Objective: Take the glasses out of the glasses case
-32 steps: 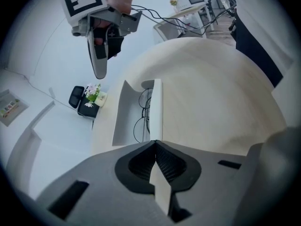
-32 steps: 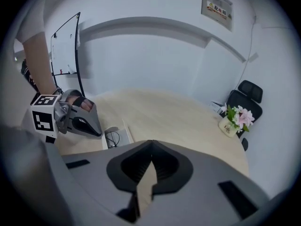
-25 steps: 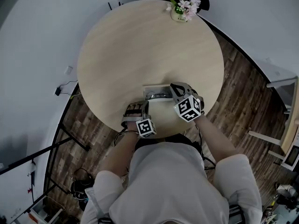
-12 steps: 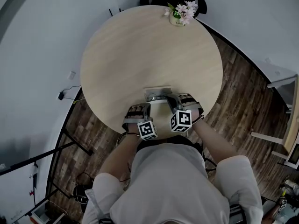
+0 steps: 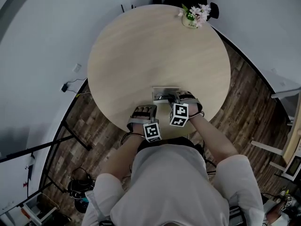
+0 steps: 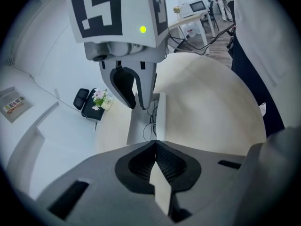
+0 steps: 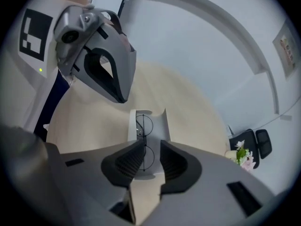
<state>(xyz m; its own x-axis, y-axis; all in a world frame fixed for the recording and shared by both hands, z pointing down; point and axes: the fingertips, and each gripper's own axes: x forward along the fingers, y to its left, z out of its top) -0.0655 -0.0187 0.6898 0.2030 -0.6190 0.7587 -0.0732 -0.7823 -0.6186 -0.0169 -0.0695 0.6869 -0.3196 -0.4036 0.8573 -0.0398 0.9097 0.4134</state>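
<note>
The round wooden table (image 5: 141,46) was bare apart from a pot of flowers (image 5: 195,14) at its far edge and the work near the person's edge.

The biggest change was in the right gripper (image 7: 146,147). A second before it had hung over the right end of the case. By this moment it had swung in over the case, rolled, and dropped closer. Its jaws, pressed together until then, had just been opening and stood partly apart, with nothing pressed between the pads.

The left gripper (image 6: 154,145) had barely shifted. It hovered at the table's near edge, just left of the case, with its fingers fully together on nothing.

The glasses case (image 5: 162,92) lay open on the table, lid back, under the right gripper.

The glasses (image 7: 143,125), thin wire frames with round lenses, lay inside the case. In the right gripper view one lens and the bridge showed through the gap between the jaws. Whether the fingertips had reached the frame could not be told.

Judged from this, the reach was nearly over and the grasp was the step in hand. The glasses had not yet been lifted.
</note>
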